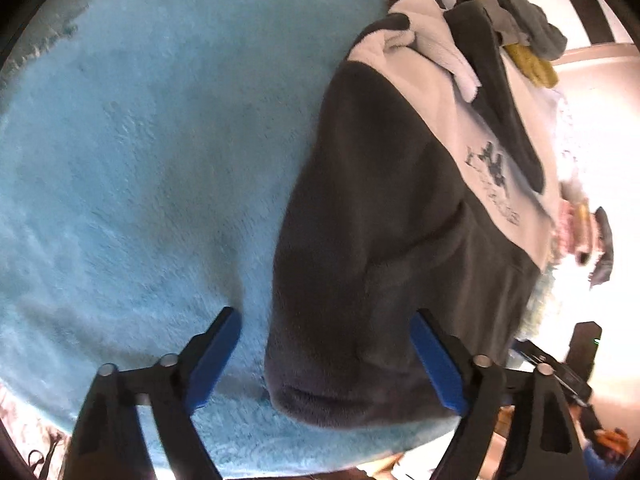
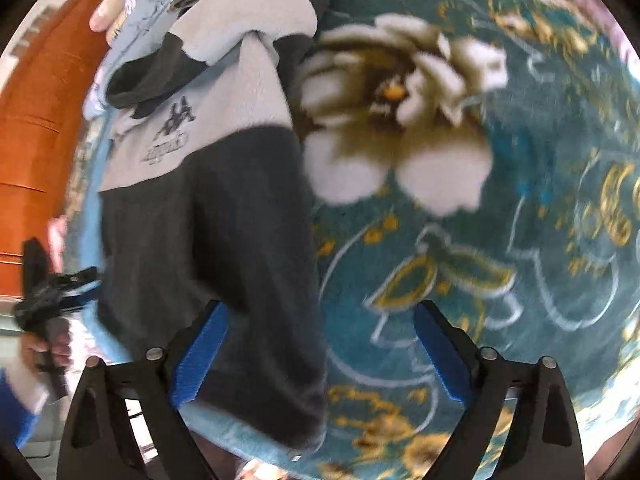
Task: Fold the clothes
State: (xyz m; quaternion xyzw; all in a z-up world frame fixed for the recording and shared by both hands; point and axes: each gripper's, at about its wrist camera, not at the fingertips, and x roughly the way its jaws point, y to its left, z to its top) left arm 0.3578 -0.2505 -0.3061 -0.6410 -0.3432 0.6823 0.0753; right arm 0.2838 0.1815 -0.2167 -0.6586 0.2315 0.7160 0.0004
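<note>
Both grippers hovering wide open, holding nothing, over the gray-and-white fleece.

Left gripper (image 1: 324, 354) and right gripper (image 2: 320, 350) are straddling the hem of the fleece (image 1: 380, 248), which is lying on a blue plush blanket (image 1: 140, 140) w/ a teal floral patch (image 2: 440, 200). Risk: pinching blanket pile along w/ the thick hem, so the fold is dragging the bedding; the loose sleeve (image 1: 436, 56) may be bunching too. Behind: clothes pile (image 1: 520, 40), an orange-brown door (image 2: 36, 140); bright, washed-out room edge, details unclear.

sweatshirt (image 1: 380, 240) on blanket (image 1: 140, 160) | clothes pile (image 1: 516, 20) behind sweatshirt
</note>
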